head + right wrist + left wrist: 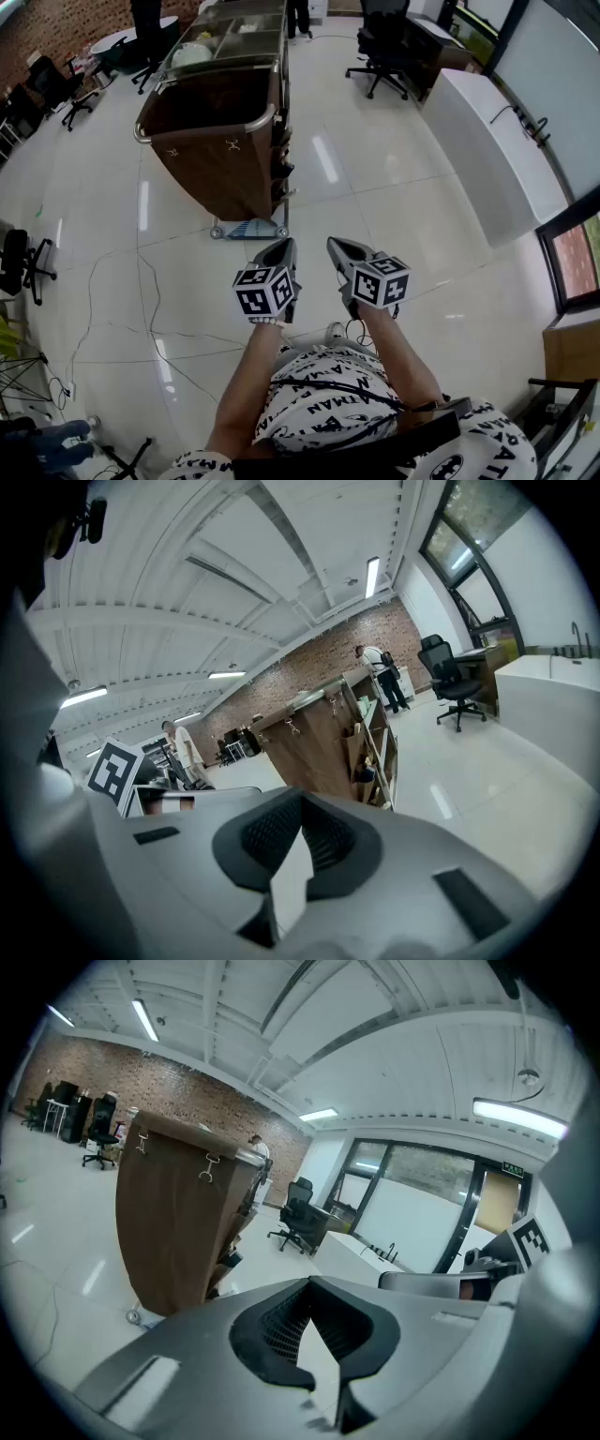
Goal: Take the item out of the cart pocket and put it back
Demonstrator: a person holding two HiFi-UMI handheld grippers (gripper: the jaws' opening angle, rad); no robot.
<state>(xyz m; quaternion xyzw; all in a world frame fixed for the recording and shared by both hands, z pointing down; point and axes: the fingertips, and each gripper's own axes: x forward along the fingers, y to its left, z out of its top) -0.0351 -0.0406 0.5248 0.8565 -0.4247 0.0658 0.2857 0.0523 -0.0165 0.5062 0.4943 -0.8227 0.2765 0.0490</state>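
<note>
The cart has a brown cloth bag and stands on the glossy floor ahead of me, well out of reach. Side pockets run down its right face, with dark items poking out that are too small to identify. Both grippers hover side by side over bare floor, aimed at the cart. My left gripper is shut and holds nothing, and so is my right gripper. The left gripper view has the cart at left. In the right gripper view the cart's pockets face me.
A white counter runs along the right. Black office chairs stand at the back, and another chair at far left. Thin cables cross the floor at left. A person stands beyond the cart.
</note>
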